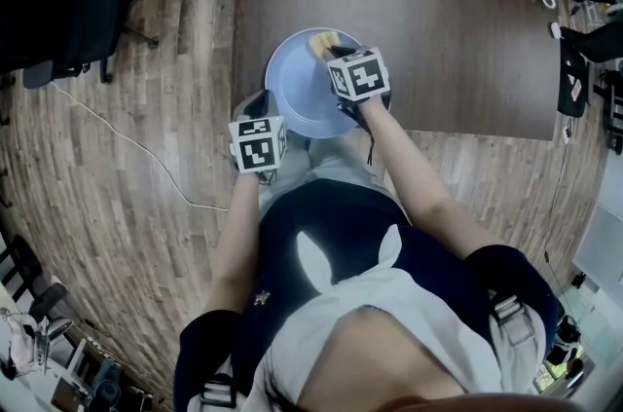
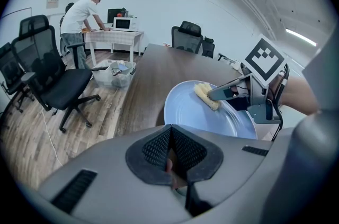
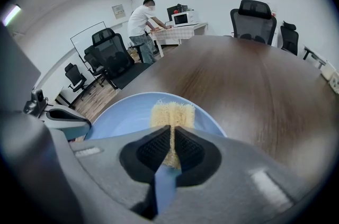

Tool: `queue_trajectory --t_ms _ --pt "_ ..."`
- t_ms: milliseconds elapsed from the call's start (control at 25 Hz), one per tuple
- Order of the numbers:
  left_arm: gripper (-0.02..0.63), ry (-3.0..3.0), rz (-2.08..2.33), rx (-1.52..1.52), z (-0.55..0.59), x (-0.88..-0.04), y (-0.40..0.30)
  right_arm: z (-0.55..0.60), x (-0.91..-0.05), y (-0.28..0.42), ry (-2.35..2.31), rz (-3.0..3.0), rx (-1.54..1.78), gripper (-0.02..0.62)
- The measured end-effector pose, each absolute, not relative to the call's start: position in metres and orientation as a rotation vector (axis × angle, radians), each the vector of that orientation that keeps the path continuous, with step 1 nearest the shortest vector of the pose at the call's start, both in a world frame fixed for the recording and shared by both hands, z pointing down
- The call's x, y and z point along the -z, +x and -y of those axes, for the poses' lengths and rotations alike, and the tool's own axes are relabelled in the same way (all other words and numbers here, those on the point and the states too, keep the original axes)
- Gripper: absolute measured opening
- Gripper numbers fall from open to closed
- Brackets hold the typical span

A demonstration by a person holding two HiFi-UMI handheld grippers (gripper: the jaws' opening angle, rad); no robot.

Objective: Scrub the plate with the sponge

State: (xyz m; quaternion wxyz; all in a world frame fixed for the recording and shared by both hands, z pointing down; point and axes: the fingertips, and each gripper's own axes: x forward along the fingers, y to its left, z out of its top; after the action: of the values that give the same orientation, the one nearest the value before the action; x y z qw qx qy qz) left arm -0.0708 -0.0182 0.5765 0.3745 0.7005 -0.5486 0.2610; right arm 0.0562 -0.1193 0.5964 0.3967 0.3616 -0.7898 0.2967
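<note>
The blue plate (image 1: 297, 89) holds one thing, a yellow sponge (image 1: 322, 40), which lies against its inner face near the rim at about 1 o'clock in the head view. The right gripper (image 3: 172, 132) pinches that sponge: its jaws are squeezed onto the near end and the rest sticks out past the tips onto the plate. The left gripper (image 2: 170, 130) has its jaws pressed together on the plate's rim at about 8 o'clock. Its own body hides the exact bite.

The plate is at the 6 o'clock edge of a dark brown table (image 1: 419, 11), with its near side past that edge toward the person. In the left gripper view it looks tilted, not flat. The floor (image 1: 127, 157) is wood plank.

At 10 o'clock in the head view stands a black office chair (image 1: 78, 11), and a thin white cable (image 1: 146, 152) trails across the floor at 9 o'clock. In the left gripper view a person in a white shirt (image 2: 79, 19) leans over a small side table (image 2: 114, 35) that bears a microwave (image 2: 125, 23). A clear bin (image 2: 114, 72) sits on the floor below. More office chairs line the table's far end. Nothing lies between the grippers and the plate.
</note>
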Motion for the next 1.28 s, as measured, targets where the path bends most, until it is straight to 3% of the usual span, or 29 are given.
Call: queue_trajectory --t_ms 1280 --pt "0.008 1.795 1.398 -0.659 0.015 -0.58 -0.073 0.108 -0.599 0.089 1.004 1.904 -0.736 0.023"
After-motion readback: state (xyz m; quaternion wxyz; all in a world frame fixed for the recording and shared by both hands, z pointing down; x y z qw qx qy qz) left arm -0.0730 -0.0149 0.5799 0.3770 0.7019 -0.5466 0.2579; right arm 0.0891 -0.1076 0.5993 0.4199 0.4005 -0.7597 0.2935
